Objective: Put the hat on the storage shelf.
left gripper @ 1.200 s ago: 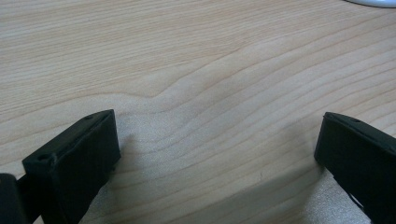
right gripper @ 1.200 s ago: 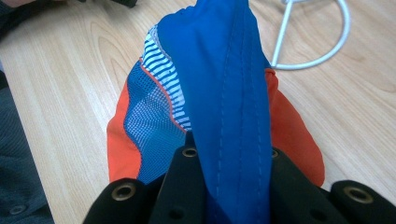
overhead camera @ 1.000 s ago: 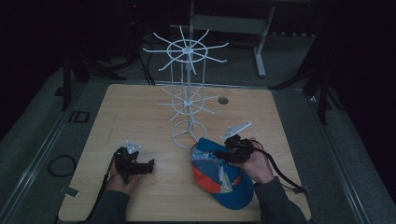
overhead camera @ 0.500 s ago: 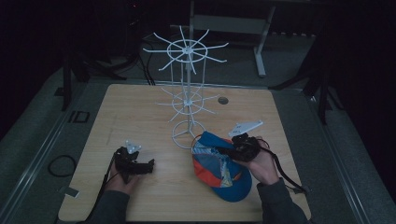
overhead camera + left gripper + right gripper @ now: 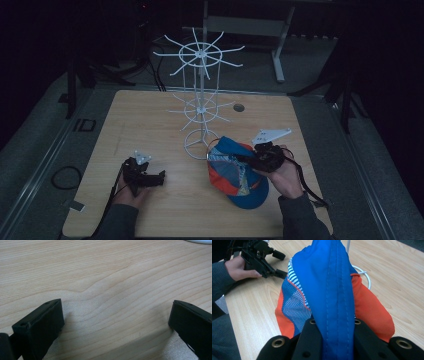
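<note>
The left gripper (image 5: 159,176) rests low on the pale, wood-grained worktop (image 5: 150,120), jaws spread wide with nothing between them. Further right stands a white wire rack (image 5: 200,107) with spoke-like arms on a ring base. Just beside that base, the cap (image 5: 239,172), of blue and orange fabric with a mesh panel, is clamped in the right gripper (image 5: 246,159), whose jaws pinch a stitched blue fold.

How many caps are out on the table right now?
1. The blue and orange cap sits at the right front of the table, beside the white wire rack's base, pinched by the right tool. The rack's arms hold none.
</note>
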